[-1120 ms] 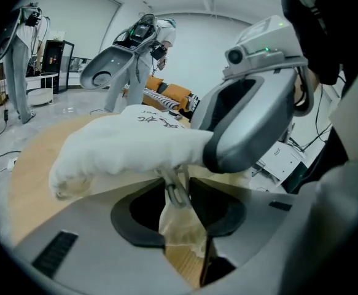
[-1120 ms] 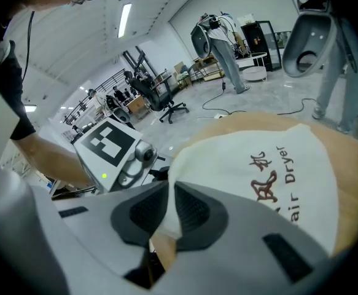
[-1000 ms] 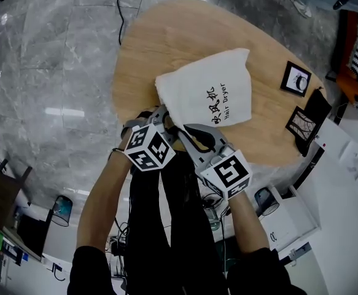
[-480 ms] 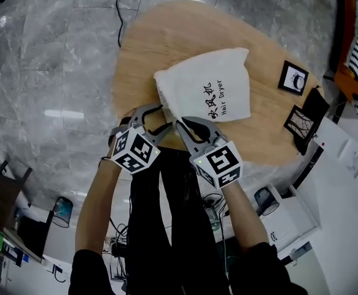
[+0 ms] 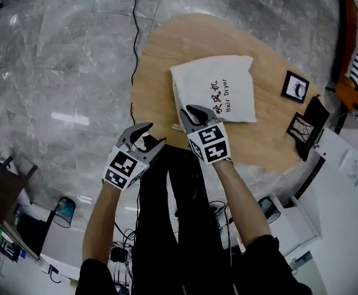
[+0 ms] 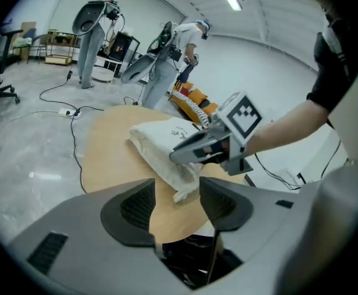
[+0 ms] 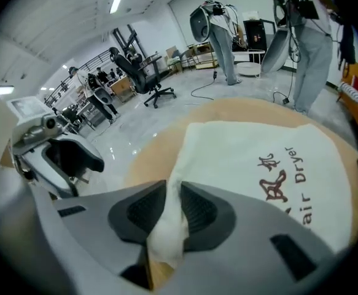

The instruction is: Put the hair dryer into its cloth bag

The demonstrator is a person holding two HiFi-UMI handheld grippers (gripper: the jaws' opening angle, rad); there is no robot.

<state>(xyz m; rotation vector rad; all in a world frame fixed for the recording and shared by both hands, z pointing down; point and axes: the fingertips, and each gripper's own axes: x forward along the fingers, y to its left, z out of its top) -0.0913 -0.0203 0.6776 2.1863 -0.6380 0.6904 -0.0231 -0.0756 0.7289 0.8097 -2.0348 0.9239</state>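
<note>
Both grippers show on the head view, one per hand. Left gripper (image 5: pixel 156 134) hangs just left of the near corner of the cloth bag (image 5: pixel 212 82), off the rim of the wooden table (image 5: pixel 160 60), its jaws spread and empty, having just been opening. Right gripper (image 5: pixel 188 112) sits on the bag's near end, nipping its edge. That's one bag, white and plump, printed "Hair Dryer", lying flat on the wood, and what's inside is out of sight. To the bag's right, two black-framed cards (image 5: pixel 296 83) rest on the table, and one black cable (image 5: pixel 134 48) runs over the grey floor to the bag's left. Over to the left gripper view: two dark pads (image 6: pixel 136 206) stand well apart with only bare tabletop between them. The bag lies just beyond, and the right gripper is clamped on its end. Two people (image 6: pixel 166 54) stand on the far side of the bag. Now the right gripper view: both pads squeeze a bunched fold of white cloth at the bag's corner, though these jaws have just been easing wider, with the cloth between them. The bag stretches away ahead, lettering up. Left gripper floats off to the bag's left, and one black office chair (image 7: pixel 143 66) stands beyond the bag.
</note>
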